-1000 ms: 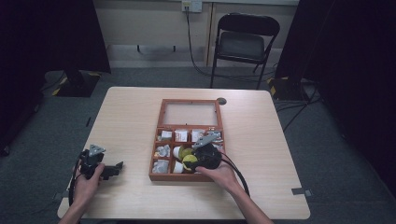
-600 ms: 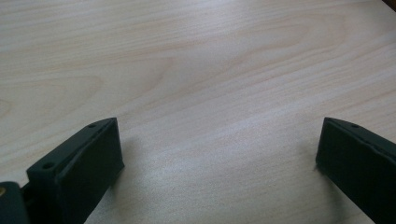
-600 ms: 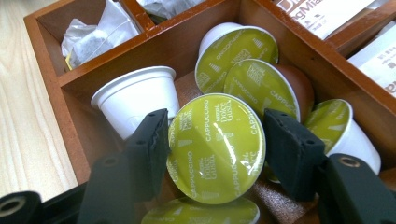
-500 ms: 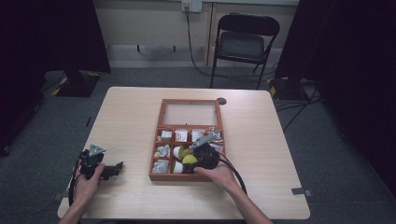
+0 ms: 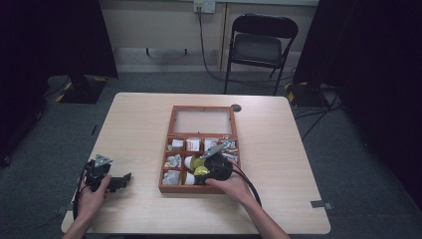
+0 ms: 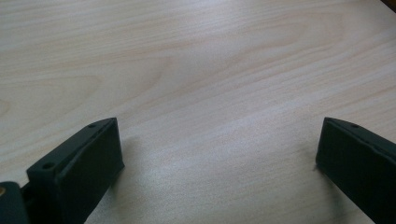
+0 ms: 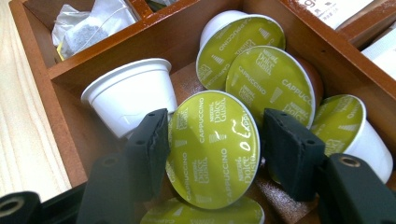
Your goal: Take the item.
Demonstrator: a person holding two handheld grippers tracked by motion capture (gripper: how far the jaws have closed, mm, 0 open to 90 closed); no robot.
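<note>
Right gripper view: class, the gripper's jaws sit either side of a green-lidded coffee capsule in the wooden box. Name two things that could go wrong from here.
1. The right gripper has its jaws at the lid edges of the tilted capsule; whether they press is unclear, so the capsule may slip or pivot out if lifted.
2. Other capsules crowd against it, and a white upturned capsule lies beside the left jaw, so lifting could drag or knock these within the wooden box.

Right jaws eased wider around a capsule

The right gripper has its jaws a little farther apart than a second ago; the green-lidded capsule sits between them in the wooden box.
</note>
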